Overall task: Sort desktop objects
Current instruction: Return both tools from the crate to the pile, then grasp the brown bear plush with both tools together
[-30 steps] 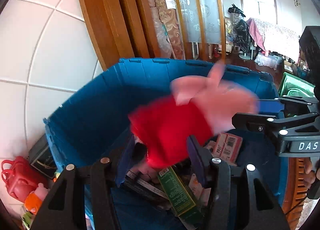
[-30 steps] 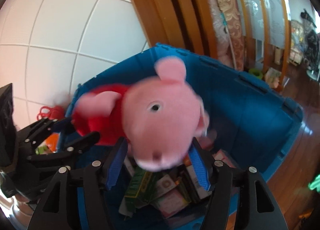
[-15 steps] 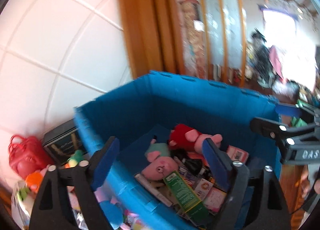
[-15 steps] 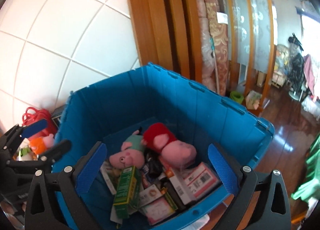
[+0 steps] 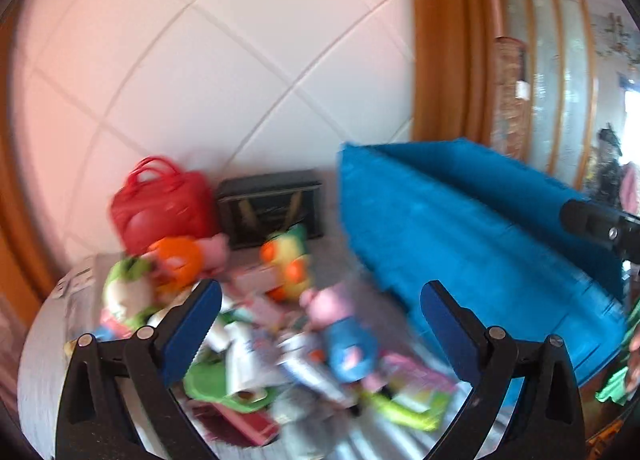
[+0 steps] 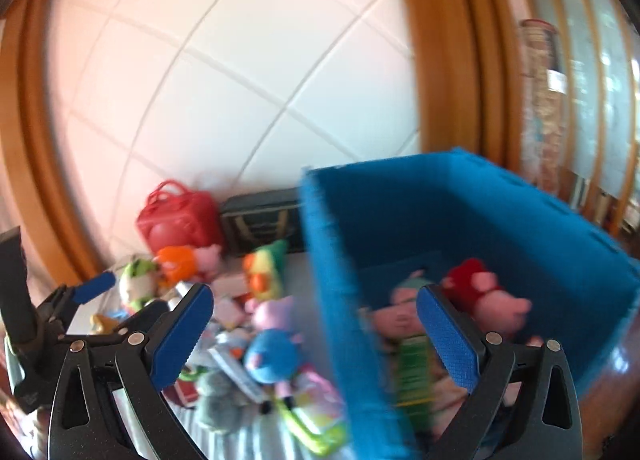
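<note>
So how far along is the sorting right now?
Partly done. The blue bin already holds a red-dressed pig plush, another pig plush and a green box. Nothing is in hand: the left gripper is opening with nothing between its fingers, and the right gripper is open and empty. Left on the table: a blue-bodied pig plush, an orange-dressed one, a red bag and more clutter.

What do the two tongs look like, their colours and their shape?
The left tongs and the right tongs look alike. Each has two black plastic arms with cut-out gaps and round silver screws. Each finger carries a blue, ribbed pad on its inner face. In the right view, the left tongs appear from the side with the same blue pad and black frame. No cables show.
</note>
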### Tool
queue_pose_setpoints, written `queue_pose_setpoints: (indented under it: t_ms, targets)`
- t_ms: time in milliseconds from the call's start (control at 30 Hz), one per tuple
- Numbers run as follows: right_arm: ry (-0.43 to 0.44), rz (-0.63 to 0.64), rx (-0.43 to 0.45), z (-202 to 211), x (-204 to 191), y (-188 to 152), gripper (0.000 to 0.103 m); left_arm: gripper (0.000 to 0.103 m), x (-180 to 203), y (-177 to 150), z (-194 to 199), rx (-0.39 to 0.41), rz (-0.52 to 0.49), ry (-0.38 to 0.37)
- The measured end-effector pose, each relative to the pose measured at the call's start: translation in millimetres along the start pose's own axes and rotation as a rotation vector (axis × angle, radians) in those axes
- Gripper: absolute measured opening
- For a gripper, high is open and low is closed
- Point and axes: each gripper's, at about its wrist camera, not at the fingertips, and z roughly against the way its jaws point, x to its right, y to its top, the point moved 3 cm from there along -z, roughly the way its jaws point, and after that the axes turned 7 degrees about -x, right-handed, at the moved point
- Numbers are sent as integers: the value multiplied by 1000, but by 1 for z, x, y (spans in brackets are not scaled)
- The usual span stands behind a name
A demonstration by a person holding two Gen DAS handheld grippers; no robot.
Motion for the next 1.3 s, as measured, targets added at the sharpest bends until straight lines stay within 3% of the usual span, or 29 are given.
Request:
queue_pose_setpoints:
  t_ms: [300,567,700,833,900,1100,1300]
  targets:
    - [111,50,-197,-92,-110,-42,103,101,-184,-100,-7,-183,180,223]
    - [142,87,-338,-163,-198,-81,103,101,-322,-163,-33,-330,311,349]
    - [155,92,-399,-185,-227,-99,103,101,-370,-187,-47,-408,329,334]
    - [219,106,-439,-210,-252,-114,103,101,-380,-201,-52,-451,303,292]
    - [218,114,-463,-224,-263,-120,103,101,-382,-206,-54,-461,291,235]
    - [258,96,-517,-228,-318,-146,103,101,-398,-215,-76,-488,91,119]
    - [170,-56,-535,-232,-374,-183,103,101,-428,-239,-104,-560,-153,-27]
